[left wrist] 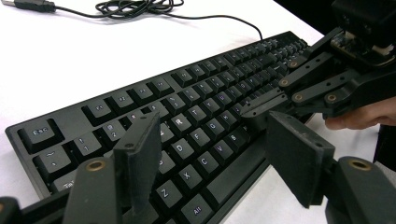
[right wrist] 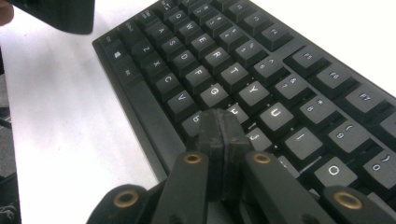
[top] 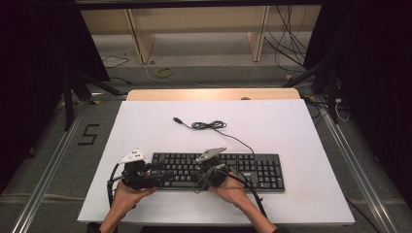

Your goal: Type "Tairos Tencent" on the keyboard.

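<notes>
A black keyboard [top: 218,171] is lying on the white tabletop [top: 145,126], toward the six o'clock edge and slightly to the right of the middle. Its cable [top: 214,126] is running off toward twelve o'clock, bunching into a loose coil and ending in a USB plug [top: 178,119] that is resting flat on the white surface.

The person is working at the keys with both tools. The left hand-held gripper [top: 154,170] is sitting at the nine o'clock end of the keyboard, its jaws standing wide apart with nothing between them; in the left gripper view its pads [left wrist: 140,158] are hovering over the letter rows near the Z and X keys, one pad above the keys and the other just past the front edge.

The right hand-held gripper [right wrist: 223,135] is hanging over the middle of the keyboard with its jaws pressed fully together, gripping nothing. In the right gripper view the closed tips are pointing down at the keys around H and B, just below G and Y; whether they are actually touching a key is impossible to tell.

Both hands are resting near the front edge of the tabletop, at six o'clock.
</notes>
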Action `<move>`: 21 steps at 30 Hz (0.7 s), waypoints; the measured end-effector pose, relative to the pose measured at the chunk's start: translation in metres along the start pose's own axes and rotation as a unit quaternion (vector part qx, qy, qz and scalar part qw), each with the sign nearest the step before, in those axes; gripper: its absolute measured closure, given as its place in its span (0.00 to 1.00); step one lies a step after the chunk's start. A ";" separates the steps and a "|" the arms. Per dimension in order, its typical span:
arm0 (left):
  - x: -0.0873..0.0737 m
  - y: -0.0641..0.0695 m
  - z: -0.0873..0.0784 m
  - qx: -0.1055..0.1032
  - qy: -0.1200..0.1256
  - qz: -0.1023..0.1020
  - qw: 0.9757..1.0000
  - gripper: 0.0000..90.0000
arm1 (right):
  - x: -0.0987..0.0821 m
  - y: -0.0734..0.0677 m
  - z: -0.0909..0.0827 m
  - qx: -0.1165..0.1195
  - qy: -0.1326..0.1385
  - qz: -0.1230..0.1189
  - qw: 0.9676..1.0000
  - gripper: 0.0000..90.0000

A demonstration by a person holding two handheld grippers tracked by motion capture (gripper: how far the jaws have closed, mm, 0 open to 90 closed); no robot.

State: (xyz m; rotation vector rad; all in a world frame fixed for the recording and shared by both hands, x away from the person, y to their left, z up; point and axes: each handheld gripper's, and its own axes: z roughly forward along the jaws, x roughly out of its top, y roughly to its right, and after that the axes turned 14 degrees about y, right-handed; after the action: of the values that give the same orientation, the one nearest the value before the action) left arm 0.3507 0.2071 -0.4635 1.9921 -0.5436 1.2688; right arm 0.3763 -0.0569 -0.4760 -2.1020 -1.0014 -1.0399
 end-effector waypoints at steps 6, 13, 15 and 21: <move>0.000 0.000 0.000 0.000 0.000 0.000 1.000 0.40 | -0.004 0.001 0.002 0.000 0.002 -0.001 1.000 1.00; 0.000 0.000 0.000 0.001 -0.001 0.001 1.000 0.40 | -0.003 0.000 0.002 0.001 0.000 0.001 1.000 1.00; 0.000 0.000 0.000 0.001 0.000 0.000 1.000 0.40 | -0.003 0.000 0.001 0.001 0.002 0.002 1.000 1.00; 0.000 0.000 0.000 0.003 0.000 0.001 1.000 0.40 | 0.003 0.006 -0.008 0.002 0.027 0.021 0.999 1.00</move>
State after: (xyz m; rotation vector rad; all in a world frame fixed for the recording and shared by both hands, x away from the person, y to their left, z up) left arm 0.3510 0.2069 -0.4641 1.9969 -0.5435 1.2719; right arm 0.3789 -0.0648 -0.4707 -2.0714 -0.9284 -1.0663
